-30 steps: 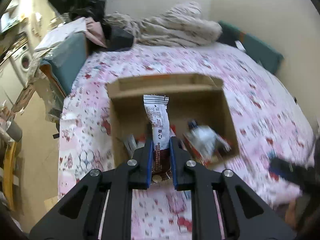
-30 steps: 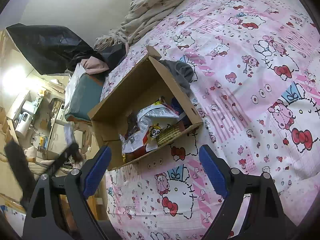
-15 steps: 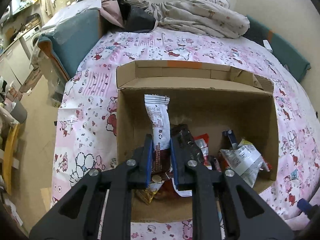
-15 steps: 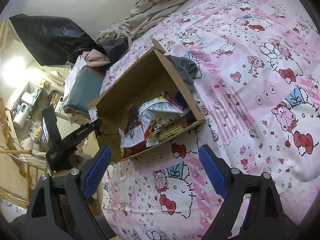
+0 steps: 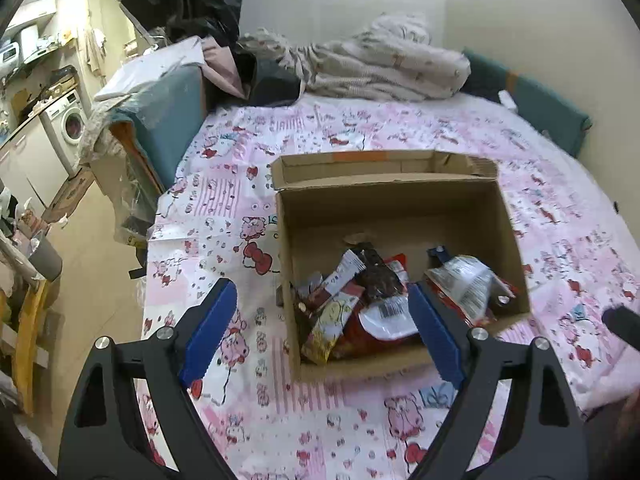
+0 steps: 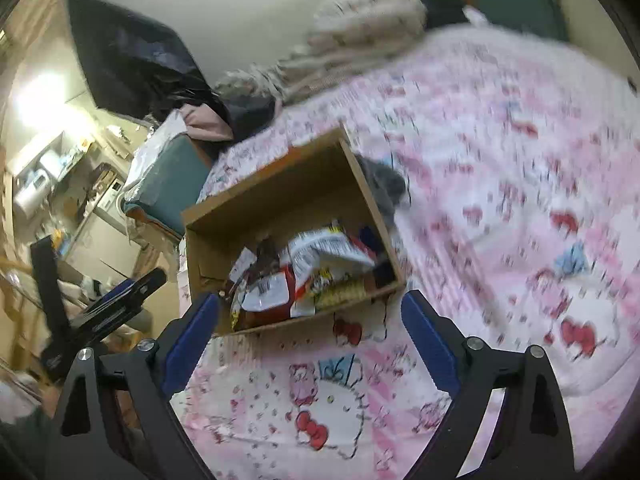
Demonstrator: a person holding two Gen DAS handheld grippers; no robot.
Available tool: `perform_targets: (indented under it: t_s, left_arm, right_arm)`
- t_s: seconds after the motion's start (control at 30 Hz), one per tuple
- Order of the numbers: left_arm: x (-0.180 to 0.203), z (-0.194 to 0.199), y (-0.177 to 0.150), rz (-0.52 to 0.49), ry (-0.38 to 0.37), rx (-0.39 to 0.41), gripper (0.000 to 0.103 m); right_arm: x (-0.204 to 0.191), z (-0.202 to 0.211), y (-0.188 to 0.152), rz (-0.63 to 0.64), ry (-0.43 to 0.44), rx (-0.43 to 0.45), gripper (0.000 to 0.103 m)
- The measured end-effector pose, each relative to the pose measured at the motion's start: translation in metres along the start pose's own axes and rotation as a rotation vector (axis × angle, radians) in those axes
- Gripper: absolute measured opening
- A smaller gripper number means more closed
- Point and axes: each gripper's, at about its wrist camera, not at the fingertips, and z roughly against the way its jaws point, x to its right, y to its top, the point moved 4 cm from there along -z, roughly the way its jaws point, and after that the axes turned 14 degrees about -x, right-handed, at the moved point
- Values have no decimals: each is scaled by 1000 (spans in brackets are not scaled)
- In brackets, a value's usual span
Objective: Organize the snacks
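Note:
An open cardboard box (image 5: 396, 204) sits on the pink cartoon-print bed and holds several snack packets (image 5: 360, 300). A white and dark snack bar (image 5: 342, 276) lies among them at the left. My left gripper (image 5: 320, 332) is open and empty, above the box's near left corner. In the right wrist view the box (image 6: 276, 196) shows at centre with packets (image 6: 316, 264) inside. My right gripper (image 6: 308, 344) is open and empty, above the bedspread just short of the box. The left gripper's body (image 6: 100, 304) shows at the left there.
A rumpled beige blanket (image 5: 376, 68) and dark clothes (image 5: 264, 80) lie at the head of the bed. A teal chair (image 5: 168, 120) stands beside the bed's left edge. A grey cloth (image 6: 384, 184) lies against the box's right side. Kitchen clutter and a washing machine (image 5: 68, 124) are far left.
My left gripper opened and let the snack bar go; it now lies in the box. The left gripper pulled back. The right gripper swung, blurring its view.

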Motion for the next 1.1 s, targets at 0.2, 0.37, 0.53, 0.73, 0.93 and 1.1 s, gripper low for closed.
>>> perform_targets:
  t_s: [0.2,0.37,0.53,0.73,0.93,1.1]
  left_arm:
    - [-9,40,-31,29,-65,50,86]
    - [-15,59,-57,30,-56,91,86]
    - [-20,55,-73,38,-33,120,98]
    - [-22,35,-76,60,-14,81,103]
    - [-17,30,-77,49,-22,72,103]
    - [-10,33,-81,17,-19,82,103]
  right_arm:
    - [-29,17,-10,139,-93,97,101]
    - [-46,18,-29,210,-144,125,103]
    - [-50,9,-41,226,-184,108,103]
    - [-55,-5,-42,252,-224,100,103]
    - [-59,-16,-42,281,-252,90,103]
    - [-60,-18,-44,285,-254,84,103]
